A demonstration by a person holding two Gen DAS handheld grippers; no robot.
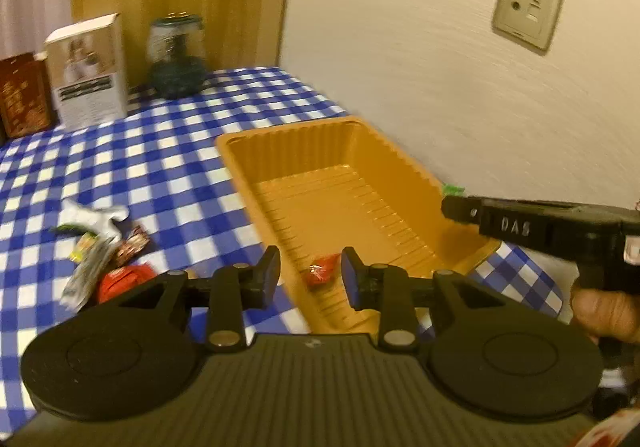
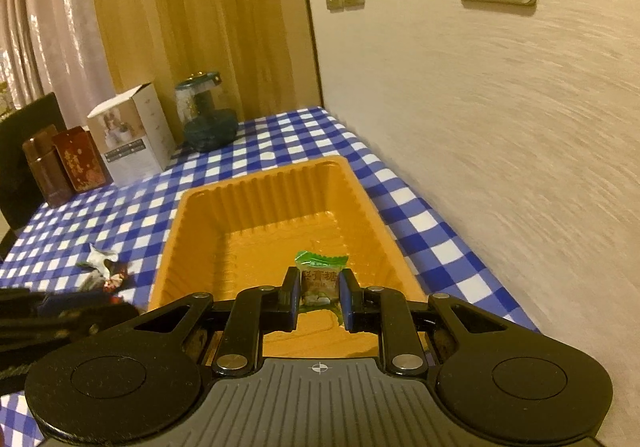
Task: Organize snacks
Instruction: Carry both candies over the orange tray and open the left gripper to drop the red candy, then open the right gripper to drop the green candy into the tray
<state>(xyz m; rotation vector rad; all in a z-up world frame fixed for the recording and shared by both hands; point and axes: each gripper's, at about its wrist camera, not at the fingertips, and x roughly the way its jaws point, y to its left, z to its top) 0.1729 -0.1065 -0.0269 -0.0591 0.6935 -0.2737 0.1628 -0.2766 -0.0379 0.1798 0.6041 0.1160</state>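
Right tool (image 2: 319, 297) clamped on green-wrapped candy (image 2: 320, 281) above orange tray (image 2: 256, 191). Left tool (image 1: 310, 277) apart, empty; red candy (image 1: 322, 272) lies in tray, remaining snacks (image 1: 100, 247) on table (image 1: 160, 159) beside it

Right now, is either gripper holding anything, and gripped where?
The right gripper pinches a green-topped wrapped candy by its two sides, above the orange tray. The left gripper is open, holding nothing.
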